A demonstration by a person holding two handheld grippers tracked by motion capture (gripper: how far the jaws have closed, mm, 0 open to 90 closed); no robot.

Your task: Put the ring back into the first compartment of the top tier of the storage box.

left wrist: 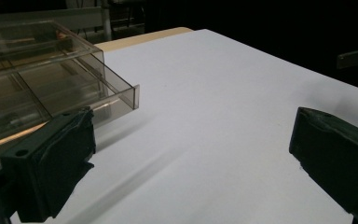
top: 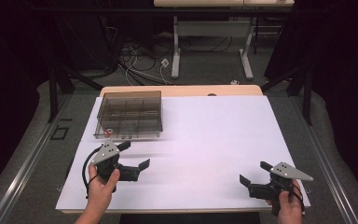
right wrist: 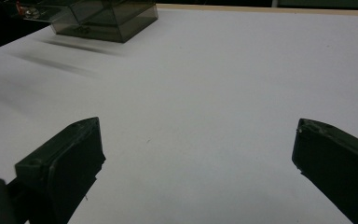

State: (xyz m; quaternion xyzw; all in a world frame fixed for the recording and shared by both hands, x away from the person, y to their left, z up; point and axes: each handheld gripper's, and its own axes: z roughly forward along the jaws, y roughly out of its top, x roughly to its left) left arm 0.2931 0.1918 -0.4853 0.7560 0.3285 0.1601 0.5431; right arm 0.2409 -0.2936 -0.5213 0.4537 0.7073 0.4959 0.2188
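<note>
One compartment box (top: 129, 113), two grippers (top: 134, 156).

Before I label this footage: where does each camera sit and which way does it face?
High view: above the person's side, facing forward and down on the white table; both hands and grippers show.
Left gripper view: behind its open jaws, facing the smoky transparent compartment box.
Right gripper view: behind its open jaws, facing across the table.
Shared: the box and the table.

Open tabletop (top: 205, 140) beyond compartment box (top: 129, 113).
</note>
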